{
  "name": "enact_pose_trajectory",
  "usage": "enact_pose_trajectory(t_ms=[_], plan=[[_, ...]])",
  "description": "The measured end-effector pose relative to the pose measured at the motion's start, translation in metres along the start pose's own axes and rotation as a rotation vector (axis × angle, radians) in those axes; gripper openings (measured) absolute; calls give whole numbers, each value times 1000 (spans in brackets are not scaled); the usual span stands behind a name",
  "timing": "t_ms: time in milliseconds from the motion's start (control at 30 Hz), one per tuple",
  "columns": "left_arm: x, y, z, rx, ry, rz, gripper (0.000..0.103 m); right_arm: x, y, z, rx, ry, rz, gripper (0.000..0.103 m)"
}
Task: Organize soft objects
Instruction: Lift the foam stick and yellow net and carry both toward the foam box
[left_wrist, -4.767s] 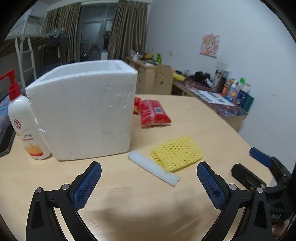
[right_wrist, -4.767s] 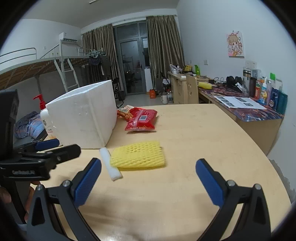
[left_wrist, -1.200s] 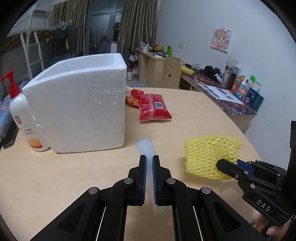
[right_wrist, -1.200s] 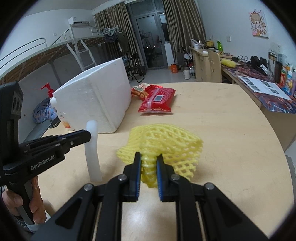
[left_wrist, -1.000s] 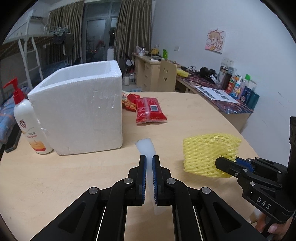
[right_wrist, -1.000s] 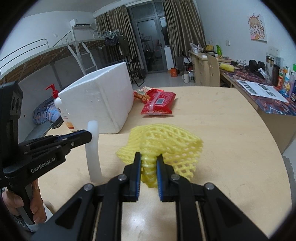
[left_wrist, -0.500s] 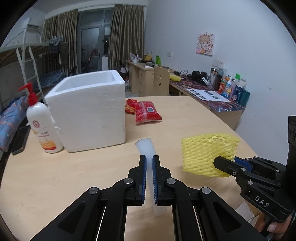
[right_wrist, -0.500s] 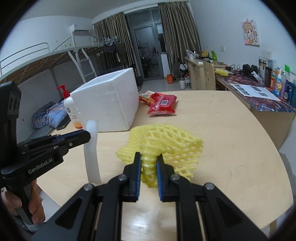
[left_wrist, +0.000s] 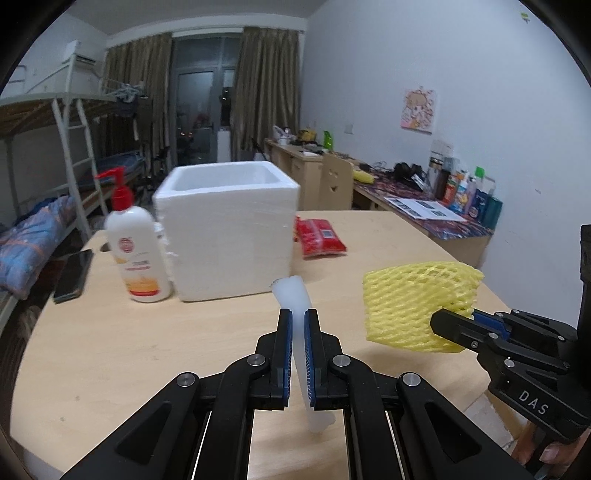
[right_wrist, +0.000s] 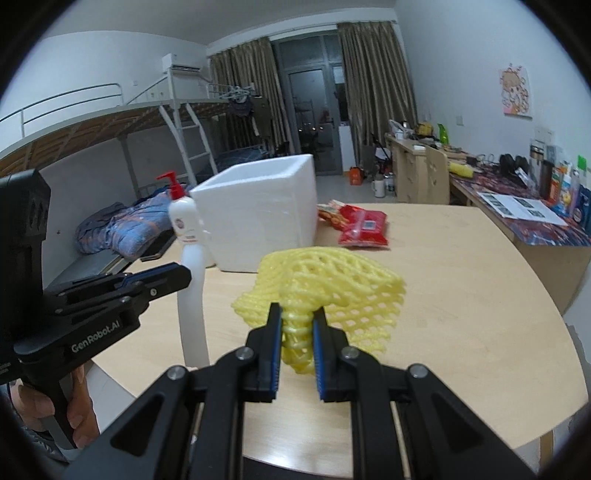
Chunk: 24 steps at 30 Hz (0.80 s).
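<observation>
**Both foam pieces off the surface, box ahead**

Both soft things are up in the air now, where a few seconds back they lay flat on the surface (left_wrist: 110, 350) beside each other with both sets of fingers spread wide above them. The left gripper (left_wrist: 298, 354) has its fingers clamped tight on the white foam strip (left_wrist: 295, 295), which stands nearly upright between them, its lower end hanging below. The right gripper (right_wrist: 297, 350) has its fingers pinched on a bunched fold of the yellow foam net (right_wrist: 332, 280); the rest of the net fans out in front, clear of the wood.

Over the last second the pair have been carried up and back a little, so the white foam box (left_wrist: 229, 236) now shows its open top from both sides. The pump bottle (left_wrist: 136, 251) stands just beside the box, the red snack packet (left_wrist: 319, 242) behind it.

My guess is the box is where both are headed; each piece must go over the rim before anything is let go.
</observation>
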<state>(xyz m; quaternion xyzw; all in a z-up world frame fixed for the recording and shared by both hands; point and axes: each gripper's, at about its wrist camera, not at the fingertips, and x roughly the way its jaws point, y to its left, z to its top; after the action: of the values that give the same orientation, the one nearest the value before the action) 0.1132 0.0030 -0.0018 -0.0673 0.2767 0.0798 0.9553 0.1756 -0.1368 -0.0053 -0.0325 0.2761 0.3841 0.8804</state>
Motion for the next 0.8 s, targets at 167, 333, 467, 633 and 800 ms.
enact_pose_trajectory(t_ms=[167, 333, 467, 633, 800], plan=[[-17, 22, 0, -25, -36, 62, 7, 9, 20, 7, -45, -9, 49, 18], [-33, 50, -3, -55, -56, 127, 7, 21, 39, 11, -90, -10, 99, 18], [-37, 66, -8, -68, -46, 160, 7, 34, 50, 15, -106, -4, 134, 18], [-36, 76, -10, -86, -36, 170, 7, 40, 50, 17, -107, 1, 147, 18], [-37, 78, -9, -87, -37, 164, 7, 39, 52, 20, -110, -2, 145, 18]])
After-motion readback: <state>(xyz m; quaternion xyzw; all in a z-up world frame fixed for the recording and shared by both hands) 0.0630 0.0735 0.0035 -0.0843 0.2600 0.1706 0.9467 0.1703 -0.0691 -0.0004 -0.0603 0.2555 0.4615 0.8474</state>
